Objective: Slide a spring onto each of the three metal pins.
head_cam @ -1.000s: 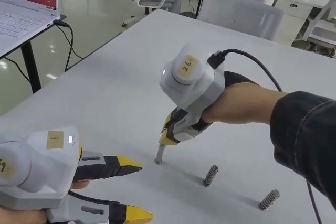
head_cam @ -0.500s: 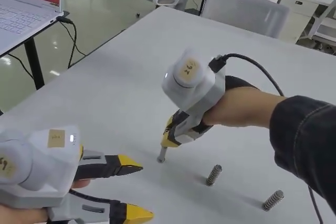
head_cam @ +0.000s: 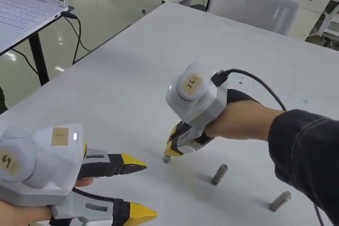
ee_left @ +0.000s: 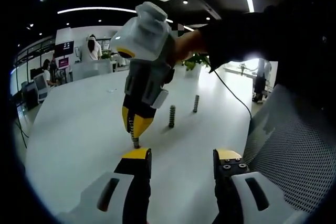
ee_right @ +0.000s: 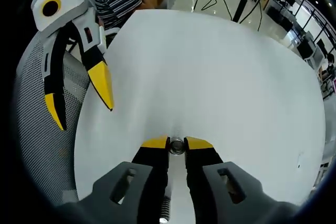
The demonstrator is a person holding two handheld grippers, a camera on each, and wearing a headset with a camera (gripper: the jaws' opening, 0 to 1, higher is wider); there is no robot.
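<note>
My right gripper (head_cam: 168, 154) points straight down at the white table (head_cam: 122, 78), shut on a short upright spring (head_cam: 166, 159) whose foot touches the top. In the right gripper view the spring (ee_right: 177, 146) shows end-on as a coiled ring between the closed yellow tips. Two more springs stand upright to the right, one near (head_cam: 220, 174) and one farther out (head_cam: 279, 200). My left gripper (head_cam: 142, 190) hovers open at the lower left, a short way from the held spring. The left gripper view has its jaws wide apart (ee_left: 181, 156), with the right gripper (ee_left: 140, 121) and both standing springs (ee_left: 171, 116) beyond.
A laptop (head_cam: 26, 9) sits on a side stand at the far left with a cable hanging off it. Grey chairs (head_cam: 254, 9) stand past the table's far edge. The right gripper's black cable (head_cam: 259, 80) arcs over the person's dark sleeve (head_cam: 307, 157).
The right gripper has sunk toward the table, so less of the held piece shows below its tips. The left gripper has held still. The head camera has tilted slightly.
</note>
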